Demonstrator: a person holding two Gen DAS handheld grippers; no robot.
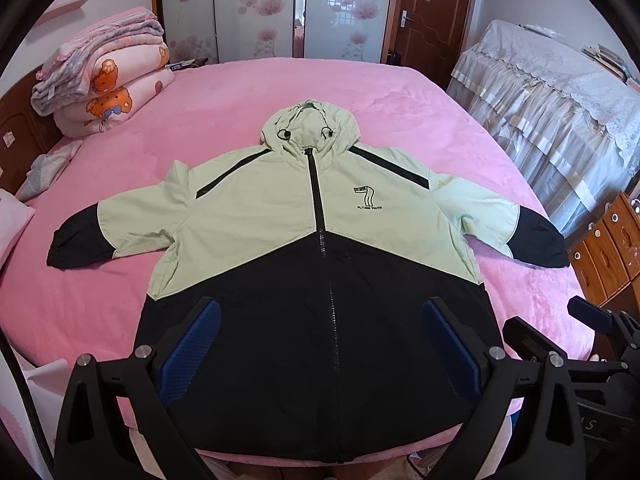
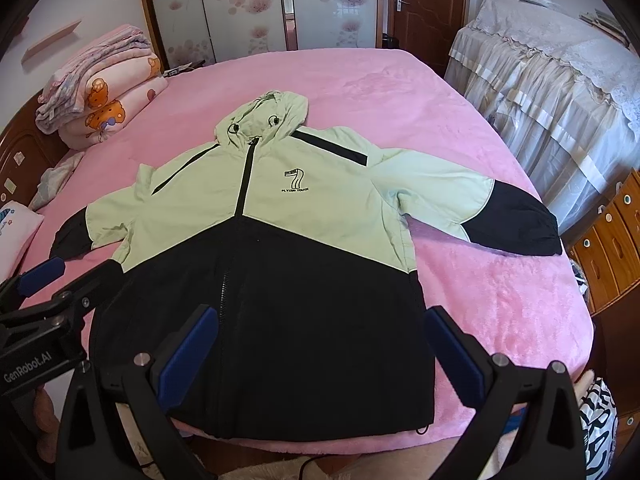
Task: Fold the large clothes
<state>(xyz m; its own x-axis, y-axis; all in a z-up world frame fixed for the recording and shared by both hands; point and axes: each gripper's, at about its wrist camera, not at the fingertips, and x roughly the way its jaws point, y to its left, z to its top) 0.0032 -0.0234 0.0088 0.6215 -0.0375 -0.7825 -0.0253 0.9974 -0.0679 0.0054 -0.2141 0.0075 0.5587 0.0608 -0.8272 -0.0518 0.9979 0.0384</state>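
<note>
A light green and black hooded jacket [image 1: 320, 240] lies flat, front up and zipped, on a pink bed [image 1: 240, 96], sleeves spread to both sides, hood at the far end. It also shows in the right wrist view [image 2: 256, 248]. My left gripper [image 1: 320, 320] is open and empty, hovering above the jacket's black lower part near the hem. My right gripper [image 2: 320, 328] is open and empty, above the lower right part of the jacket. The left gripper shows at the left edge of the right wrist view [image 2: 68, 276], the right gripper at the right edge of the left wrist view [image 1: 560, 328].
Folded quilts [image 1: 100, 80] are stacked at the bed's far left by a wooden headboard [image 1: 20, 128]. A lace-covered piece of furniture [image 1: 560, 100] and wooden drawers [image 1: 608, 248] stand to the right. A door [image 1: 432, 12] and flowered wardrobe panels [image 1: 256, 8] are behind.
</note>
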